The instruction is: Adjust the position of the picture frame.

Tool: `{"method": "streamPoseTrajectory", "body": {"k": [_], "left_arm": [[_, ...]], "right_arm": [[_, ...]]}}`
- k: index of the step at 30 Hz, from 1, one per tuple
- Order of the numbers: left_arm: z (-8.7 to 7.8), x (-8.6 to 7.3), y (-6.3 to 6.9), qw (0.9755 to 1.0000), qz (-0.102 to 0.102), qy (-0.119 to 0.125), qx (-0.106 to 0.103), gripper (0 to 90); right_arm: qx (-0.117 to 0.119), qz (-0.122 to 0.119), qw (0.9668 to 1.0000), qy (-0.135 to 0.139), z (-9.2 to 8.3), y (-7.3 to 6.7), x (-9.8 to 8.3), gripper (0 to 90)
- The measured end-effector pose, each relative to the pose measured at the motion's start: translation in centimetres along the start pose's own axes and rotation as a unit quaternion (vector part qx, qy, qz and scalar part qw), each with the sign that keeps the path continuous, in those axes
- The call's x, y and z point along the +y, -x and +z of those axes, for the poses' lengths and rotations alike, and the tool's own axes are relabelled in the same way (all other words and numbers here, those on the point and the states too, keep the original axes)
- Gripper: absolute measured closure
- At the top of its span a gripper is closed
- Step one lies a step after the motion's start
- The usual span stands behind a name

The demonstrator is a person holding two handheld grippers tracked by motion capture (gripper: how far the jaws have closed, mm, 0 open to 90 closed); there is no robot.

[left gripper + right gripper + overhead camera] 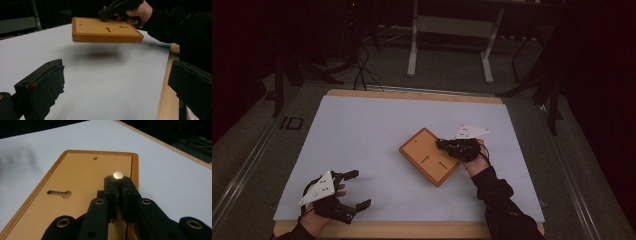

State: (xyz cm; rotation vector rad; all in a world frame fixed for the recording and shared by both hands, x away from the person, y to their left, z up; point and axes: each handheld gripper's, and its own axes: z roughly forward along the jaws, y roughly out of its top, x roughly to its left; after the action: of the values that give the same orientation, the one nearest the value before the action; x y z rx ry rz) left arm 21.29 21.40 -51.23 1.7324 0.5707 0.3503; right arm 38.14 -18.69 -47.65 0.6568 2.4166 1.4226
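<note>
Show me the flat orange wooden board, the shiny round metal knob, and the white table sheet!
Flat orange wooden board [424,150]: high view, bare top face.
Shiny round metal knob [118,175]: right gripper view, its top.
White table sheet [362,135]: high view, bare middle.

The wooden board [430,156] hangs above the table [362,135], right of centre, clear of its surface.

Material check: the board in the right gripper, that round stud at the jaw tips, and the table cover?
Board: looks like wood or wood-grain laminate, matte face, darker rounded rim.
Stud: likely metal, polished; it reflects light brightly.
Table cover: smooth pale sheet, matte, perhaps paper or plastic, over a wooden tabletop edge.
</note>
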Motion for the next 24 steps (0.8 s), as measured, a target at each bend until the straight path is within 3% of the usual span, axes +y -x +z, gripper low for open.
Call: {"method": "streamPoseTrajectory", "body": {"k": [10,24], "left_arm": [[0.0,-0.1,0.0,1.0,-0.003,0.0,-0.002,0.9],[0.0,-0.2,0.1,1.0,-0.003,-0.001,-0.004,0.9]], "right_arm": [[0.036,-0.014,0.9992,-0.009,3.8,-1.0,0.3,84.8],[0.06,-0.018,0.9976,-0.029,6.7,-1.2,-0.8,84.7]]}}
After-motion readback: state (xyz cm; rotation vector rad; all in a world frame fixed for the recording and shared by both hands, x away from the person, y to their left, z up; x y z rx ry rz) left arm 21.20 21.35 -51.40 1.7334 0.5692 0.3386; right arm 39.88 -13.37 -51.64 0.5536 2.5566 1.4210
